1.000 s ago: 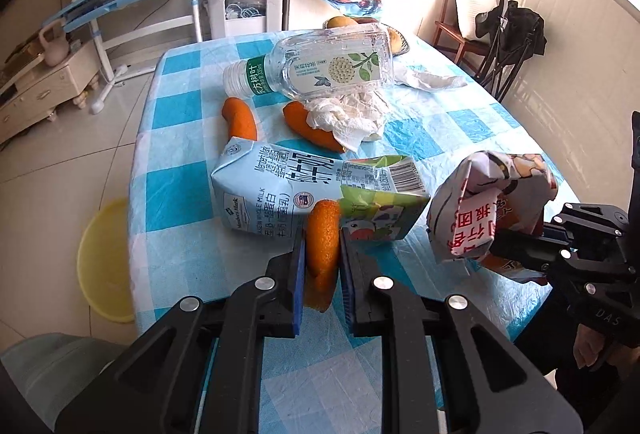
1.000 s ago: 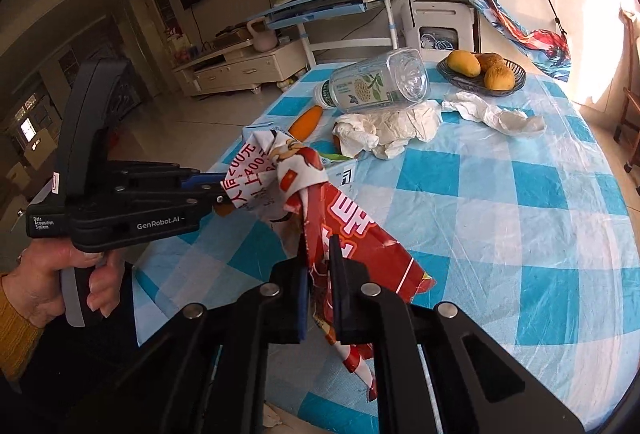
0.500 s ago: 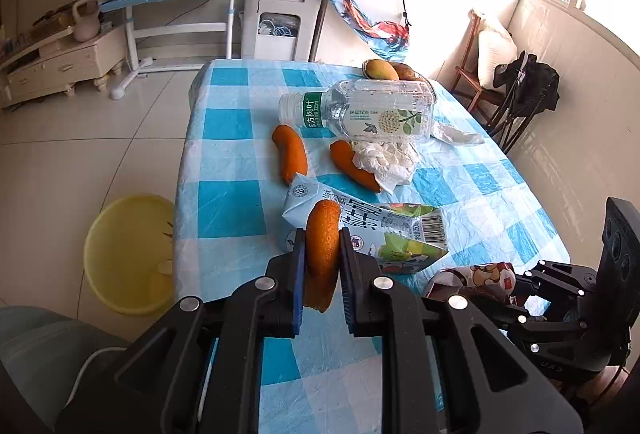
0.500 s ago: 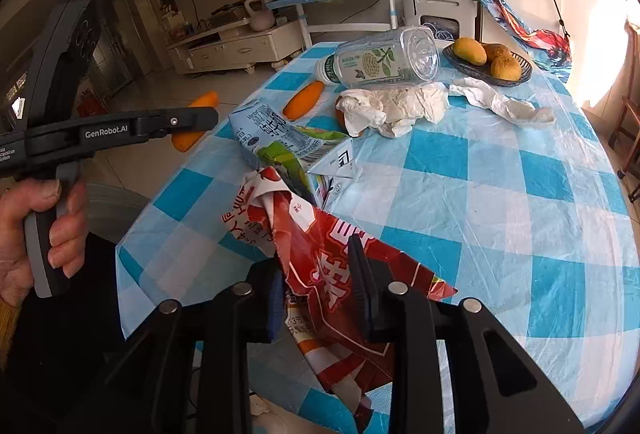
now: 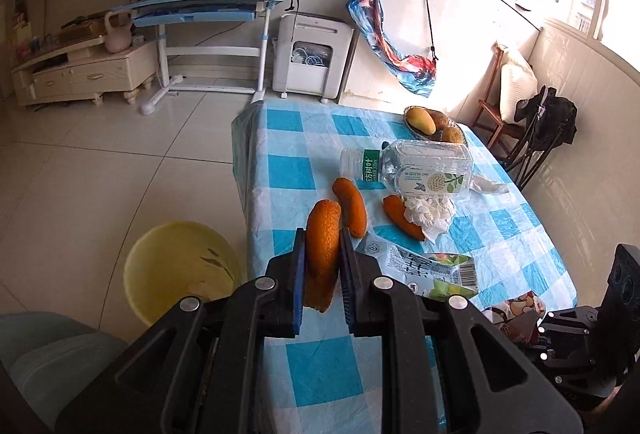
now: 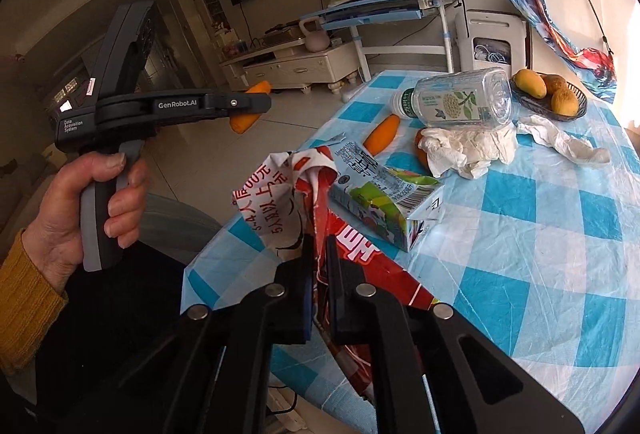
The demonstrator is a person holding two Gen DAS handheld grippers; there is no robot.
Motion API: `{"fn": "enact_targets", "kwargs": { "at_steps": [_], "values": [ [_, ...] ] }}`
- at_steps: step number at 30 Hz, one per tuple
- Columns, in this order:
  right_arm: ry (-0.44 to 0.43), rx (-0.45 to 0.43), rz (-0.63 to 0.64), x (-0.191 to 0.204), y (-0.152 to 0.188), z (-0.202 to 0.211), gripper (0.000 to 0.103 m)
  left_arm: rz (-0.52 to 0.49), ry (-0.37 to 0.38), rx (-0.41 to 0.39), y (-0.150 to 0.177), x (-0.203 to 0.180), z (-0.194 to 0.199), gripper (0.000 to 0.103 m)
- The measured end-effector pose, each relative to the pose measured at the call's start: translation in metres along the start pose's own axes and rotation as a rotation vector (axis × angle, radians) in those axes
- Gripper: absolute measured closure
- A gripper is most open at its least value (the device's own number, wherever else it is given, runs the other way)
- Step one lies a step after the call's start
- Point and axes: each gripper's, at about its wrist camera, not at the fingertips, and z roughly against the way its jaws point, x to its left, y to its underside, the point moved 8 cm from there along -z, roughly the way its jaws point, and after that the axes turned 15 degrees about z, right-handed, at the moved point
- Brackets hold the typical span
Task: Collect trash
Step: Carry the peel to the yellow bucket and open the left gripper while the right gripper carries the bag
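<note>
My left gripper point(image 5: 320, 254) is shut on an orange peel point(image 5: 322, 234), held in the air over the table's left edge. It also shows in the right wrist view point(image 6: 248, 109). My right gripper point(image 6: 319, 254) is shut on a red and white snack wrapper point(image 6: 280, 193) at the table's near corner. On the blue checked table point(image 6: 540, 234) lie a crushed milk carton point(image 6: 384, 197), two more orange peels point(image 5: 352, 205), crumpled tissues point(image 6: 468, 149) and an empty plastic bottle point(image 6: 460, 101). A yellow bin point(image 5: 180, 266) stands on the floor left of the table.
A bowl of fruit point(image 6: 548, 93) sits at the table's far side, with a crumpled white plastic scrap point(image 6: 560, 137) beside it. A blue desk point(image 5: 208, 9), a white appliance point(image 5: 312, 57) and a chair point(image 5: 504, 109) stand beyond the table.
My left gripper has lifted the orange peel and pulled back toward the left, with the yellow bin now closer. My right gripper opened briefly, then closed again on the wrapper.
</note>
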Motion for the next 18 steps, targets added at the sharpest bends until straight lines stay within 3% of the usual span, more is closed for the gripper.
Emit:
{"fn": "enact_targets", "kwargs": {
  "at_steps": [7, 11, 13, 15, 16, 18],
  "values": [
    [-0.08, -0.032, -0.002, 0.025, -0.036, -0.038, 0.097, 0.226, -0.051, 0.082, -0.032, 0.09, -0.028, 0.087],
    [-0.107, -0.035, -0.011, 0.036, -0.05, -0.065, 0.097, 0.274, -0.12, 0.141, -0.043, 0.135, -0.063, 0.087],
    [-0.117, -0.028, -0.01, 0.041, -0.054, -0.077, 0.097, 0.344, -0.123, 0.172, -0.042, 0.159, -0.083, 0.08],
    [-0.123, -0.021, -0.016, 0.043, -0.06, -0.09, 0.097, 0.433, -0.172, 0.193, -0.04, 0.181, -0.093, 0.057],
    [-0.129, -0.019, -0.022, 0.043, -0.063, -0.096, 0.097, 0.468, -0.188, 0.188, -0.041, 0.188, -0.09, 0.056],
    [-0.133, -0.015, -0.025, 0.045, -0.071, -0.107, 0.097, 0.473, -0.206, 0.092, -0.054, 0.19, -0.071, 0.05]
  ]
}}
